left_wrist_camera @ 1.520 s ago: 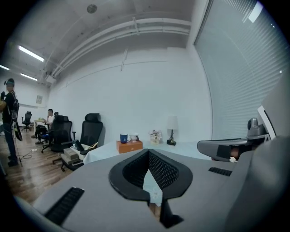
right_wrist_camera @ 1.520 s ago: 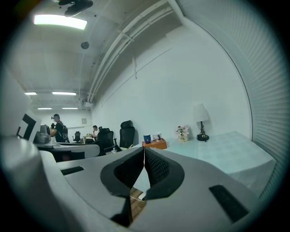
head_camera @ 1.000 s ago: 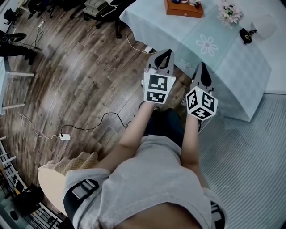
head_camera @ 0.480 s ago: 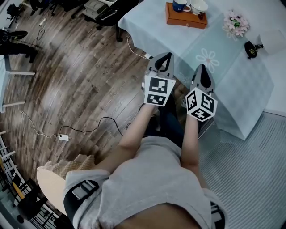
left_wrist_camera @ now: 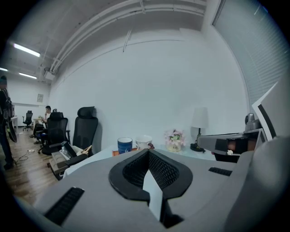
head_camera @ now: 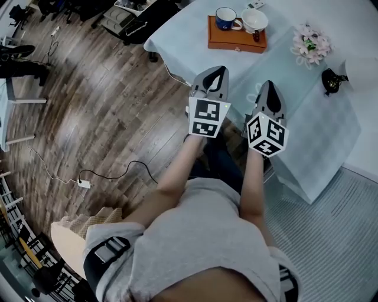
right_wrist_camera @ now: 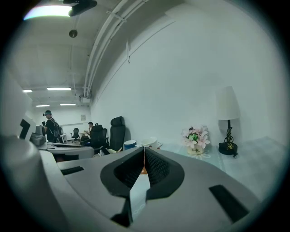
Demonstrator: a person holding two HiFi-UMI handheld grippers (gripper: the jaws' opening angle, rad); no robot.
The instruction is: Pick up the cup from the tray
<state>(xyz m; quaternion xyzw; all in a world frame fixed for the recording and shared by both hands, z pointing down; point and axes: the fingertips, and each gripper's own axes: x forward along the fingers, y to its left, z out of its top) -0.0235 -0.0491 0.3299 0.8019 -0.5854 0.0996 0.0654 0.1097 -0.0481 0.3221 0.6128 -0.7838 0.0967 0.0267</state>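
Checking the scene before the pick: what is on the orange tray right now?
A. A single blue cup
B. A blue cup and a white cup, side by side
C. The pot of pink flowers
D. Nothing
B: the head view shows a blue cup and a white cup next to each other at the far edge of the tray, while the flowers stand off it on the tablecloth.

Bare worktop (head_camera: 189, 53) lies open from its near edge up to the tray (head_camera: 236, 42). Flowers (head_camera: 311, 42) and a lamp (right_wrist_camera: 226, 103) crowd the right side.
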